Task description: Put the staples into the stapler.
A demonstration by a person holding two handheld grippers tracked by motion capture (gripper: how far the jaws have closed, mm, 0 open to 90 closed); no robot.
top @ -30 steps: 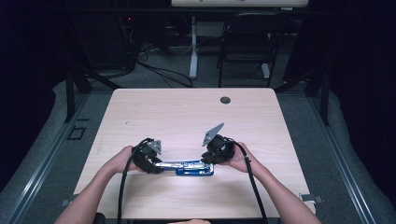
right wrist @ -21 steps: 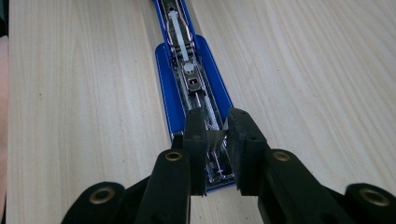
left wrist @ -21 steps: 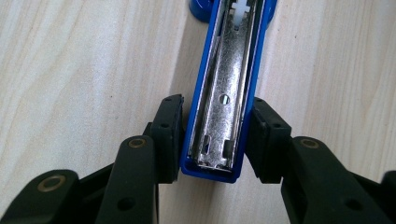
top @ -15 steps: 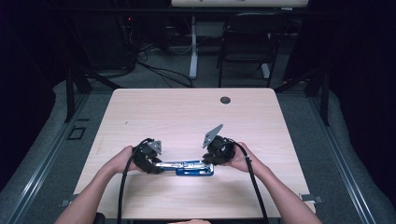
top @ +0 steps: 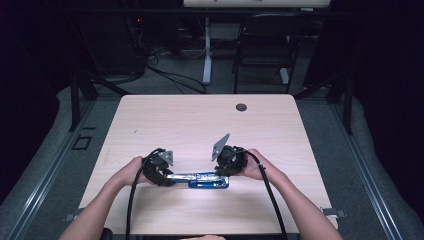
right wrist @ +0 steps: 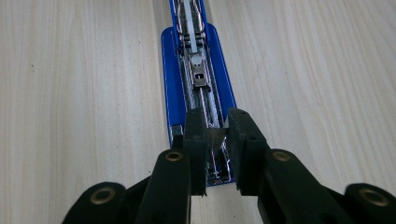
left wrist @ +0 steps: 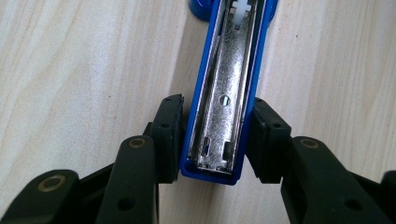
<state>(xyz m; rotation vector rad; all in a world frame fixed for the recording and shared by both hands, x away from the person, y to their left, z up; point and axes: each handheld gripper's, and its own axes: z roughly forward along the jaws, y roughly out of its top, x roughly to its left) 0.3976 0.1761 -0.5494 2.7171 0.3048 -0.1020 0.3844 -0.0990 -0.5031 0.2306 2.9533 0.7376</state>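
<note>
Your left gripper (top: 161, 169) is clamped on one end of the blue stapler (top: 200, 179), which lies swung open flat on the table (top: 190, 125), near the front edge and roughly centred. From the table's middle the stapler sits toward 6 o'clock, with its length running from 9 to 3 o'clock in the high view. In the left gripper view the two pads press the blue sides of the lid (left wrist: 219, 107), whose shiny metal lining faces up and points away toward 12 o'clock. Your right gripper (top: 226, 165) holds the other end. In the right gripper view its jaws stand close together over the near end of the staple tray (right wrist: 201, 93), and a small strip of staples (right wrist: 215, 136) is pinched between the pads (right wrist: 196, 135). Both your hands rest low on the table, one at each end of the stapler.
</note>
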